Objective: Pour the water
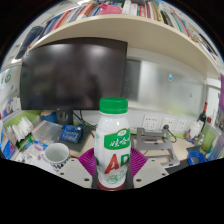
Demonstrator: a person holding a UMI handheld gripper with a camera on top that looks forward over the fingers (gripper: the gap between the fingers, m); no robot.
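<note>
The gripper [115,168] has its two fingers closed in on a bottle [114,145], one purple pad [89,160] pressed against the bottle's left side and the other against its right, so the bottle is pinched between them and stands upright. The fingers are parted only as wide as the bottle's body.

The bottle is white plastic with a green screw cap [114,105], still on. Its label carries a green band near the top and large red letters lower down; the smaller print cannot be read.

Beyond the fingers lies a cluttered desk [160,150]. A white cup [57,154] sits to the left of the bottle, near the desk's front edge. A dark monitor [75,73] stands at the back of the desk, behind the bottle and to its left. A shelf of books [120,12] runs above the monitor. Small boxes and papers crowd the desk's right side, too small to tell apart.
</note>
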